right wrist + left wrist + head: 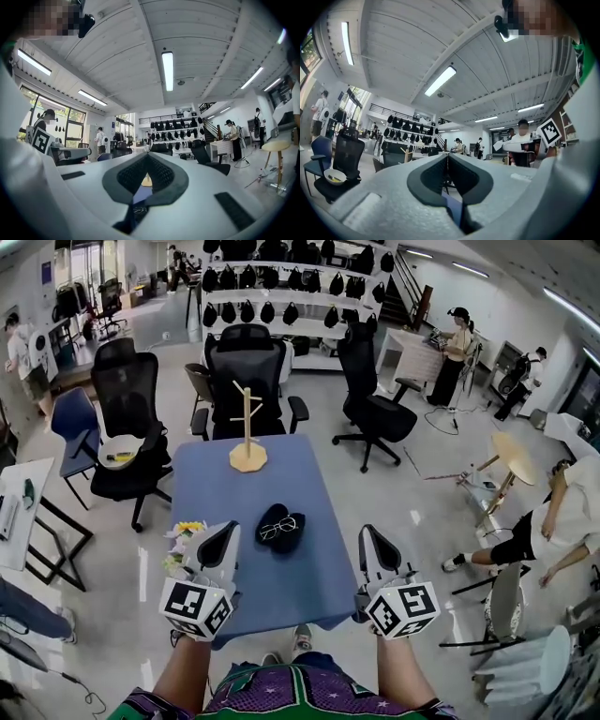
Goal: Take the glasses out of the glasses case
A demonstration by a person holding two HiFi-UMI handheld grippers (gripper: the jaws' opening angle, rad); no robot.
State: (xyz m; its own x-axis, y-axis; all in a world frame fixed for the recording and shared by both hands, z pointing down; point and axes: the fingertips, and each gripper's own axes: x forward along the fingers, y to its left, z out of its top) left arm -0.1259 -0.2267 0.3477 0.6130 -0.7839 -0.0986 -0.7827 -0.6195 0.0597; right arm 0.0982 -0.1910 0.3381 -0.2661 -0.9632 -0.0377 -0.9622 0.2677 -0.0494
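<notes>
As seen from the head view, a blue table (281, 587) fills the centre, with a black office chair (246, 371) behind its far edge. At the table's near corners hover the left gripper (228, 532) and the right gripper (368, 535), well apart from each other. The left pads (433, 176) meet at their tips with nothing between them, as do the right pads (161, 174). A wooden stand (247, 432) is upright near the far edge. The black glasses case (272, 514) lies open at mid-table, between grippers and stand. The glasses (278, 528) appear to rest on the case, though the view is too small to be sure, and neither gripper touches them. Flowers (183, 538) lie just beside the left gripper.
</notes>
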